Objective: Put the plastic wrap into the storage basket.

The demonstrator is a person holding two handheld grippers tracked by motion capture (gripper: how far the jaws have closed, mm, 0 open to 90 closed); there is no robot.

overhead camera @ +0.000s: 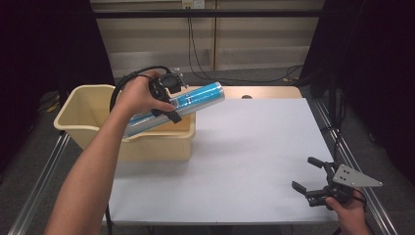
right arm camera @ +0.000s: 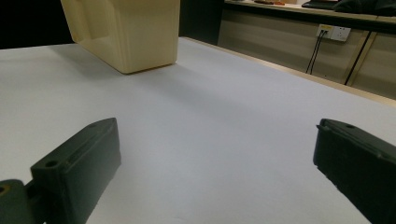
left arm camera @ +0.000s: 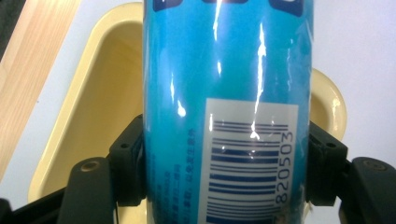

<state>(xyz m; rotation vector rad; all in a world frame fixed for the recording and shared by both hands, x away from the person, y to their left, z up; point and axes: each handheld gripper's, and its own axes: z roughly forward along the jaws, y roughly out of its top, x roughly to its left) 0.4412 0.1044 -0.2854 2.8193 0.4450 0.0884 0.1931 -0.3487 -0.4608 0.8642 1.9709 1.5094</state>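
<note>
The left hand-held gripper [overhead camera: 169, 100], upper left of the high view, clamps a blue tube [overhead camera: 178, 105] tilted over the cream bin [overhead camera: 78, 125]. The tube's glossy wrap could slip between the pads, and it might strike the rim (it overhangs the right wall). The left gripper view reveals a barcode; the right hand-held gripper [overhead camera: 311, 178] idles open, lower right, above the tabletop [overhead camera: 244, 147].
</note>
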